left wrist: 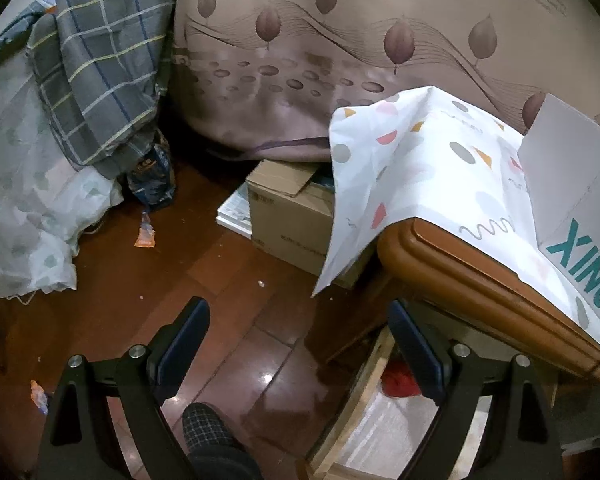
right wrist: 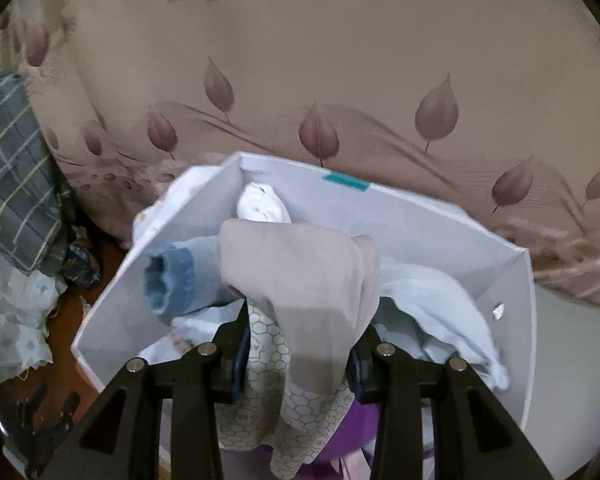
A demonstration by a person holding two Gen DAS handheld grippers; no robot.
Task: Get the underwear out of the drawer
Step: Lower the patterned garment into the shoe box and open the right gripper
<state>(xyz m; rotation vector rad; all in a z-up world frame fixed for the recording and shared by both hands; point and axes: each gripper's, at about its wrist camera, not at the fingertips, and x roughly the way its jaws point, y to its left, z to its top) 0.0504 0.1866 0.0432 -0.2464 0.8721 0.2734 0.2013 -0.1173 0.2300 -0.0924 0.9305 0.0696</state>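
My right gripper (right wrist: 296, 344) is shut on a beige and honeycomb-patterned piece of underwear (right wrist: 300, 280) and holds it over a white box (right wrist: 420, 216). The box holds a rolled blue garment (right wrist: 172, 280), a white roll (right wrist: 262, 204) and pale blue cloth (right wrist: 440, 304). My left gripper (left wrist: 300, 336) is open and empty above the floor, beside the open wooden drawer (left wrist: 356, 396). A red garment (left wrist: 398, 378) lies in the drawer behind my right finger.
The wooden cabinet top (left wrist: 480, 276) carries a patterned white cloth (left wrist: 420, 160) and the white box (left wrist: 572, 184). A cardboard box (left wrist: 292, 216) stands on the floor by the leaf-print curtain (left wrist: 340, 60). Plaid bedding (left wrist: 100, 60) hangs at left. A slippered foot (left wrist: 212, 436) is below.
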